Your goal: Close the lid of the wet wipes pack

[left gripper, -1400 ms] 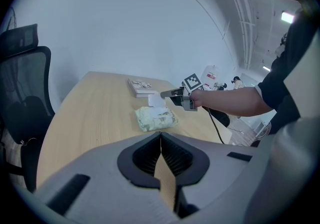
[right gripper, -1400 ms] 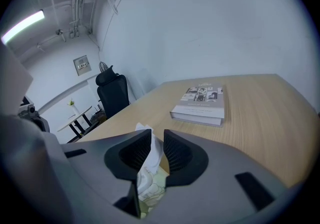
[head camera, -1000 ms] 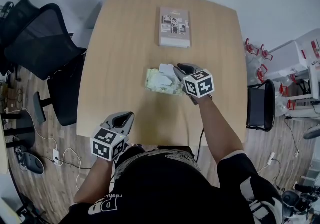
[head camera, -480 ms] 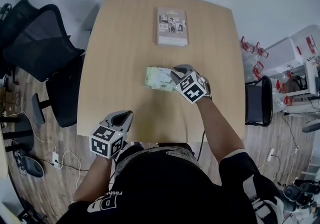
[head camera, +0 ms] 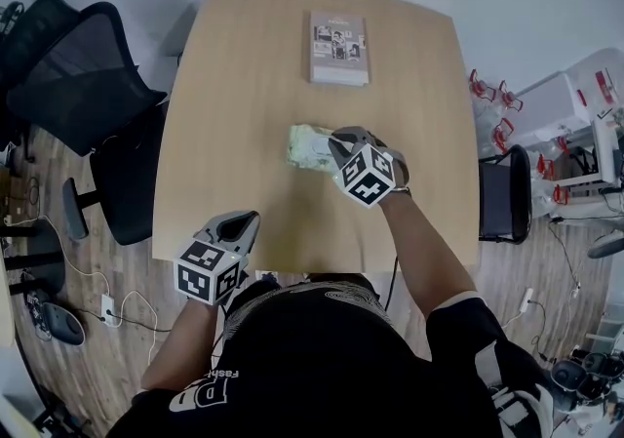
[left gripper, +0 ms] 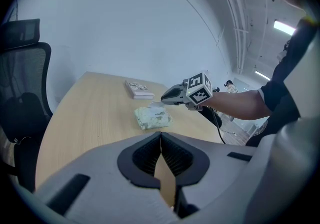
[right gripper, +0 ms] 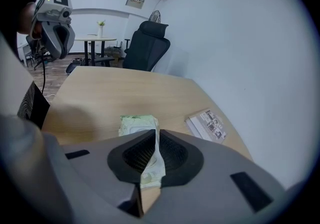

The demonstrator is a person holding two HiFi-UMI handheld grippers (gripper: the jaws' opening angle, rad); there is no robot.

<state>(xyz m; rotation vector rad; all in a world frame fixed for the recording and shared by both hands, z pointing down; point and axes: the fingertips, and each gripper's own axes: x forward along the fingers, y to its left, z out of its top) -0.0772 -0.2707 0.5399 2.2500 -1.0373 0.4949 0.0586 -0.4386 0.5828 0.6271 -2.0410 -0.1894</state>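
The pale green wet wipes pack (head camera: pixel 310 146) lies flat in the middle of the wooden table (head camera: pixel 244 85). My right gripper (head camera: pixel 336 143) hovers at its right end, tips over the pack's edge. Its jaws have just been closing, and in the right gripper view (right gripper: pixel 152 133) the tips meet. Nothing shows pinched between them. The pack (right gripper: pixel 136 124) shows beyond them and through the gap behind the tips. My left gripper (head camera: pixel 249 223) rests shut and empty at the table's near edge, well short of the pack (left gripper: pixel 152 117).
A booklet (head camera: pixel 339 48) lies at the far end of the table. Black office chairs (head camera: pixel 78 85) stand to the left, and another chair (head camera: pixel 502 207) is at the right edge. Cables and a power strip lie on the floor at the left.
My right gripper has rolled and shifted slightly along the pack's right end, and its jaws have narrowed. The white flap that stood up on the pack now lies down. The left gripper has stayed put.
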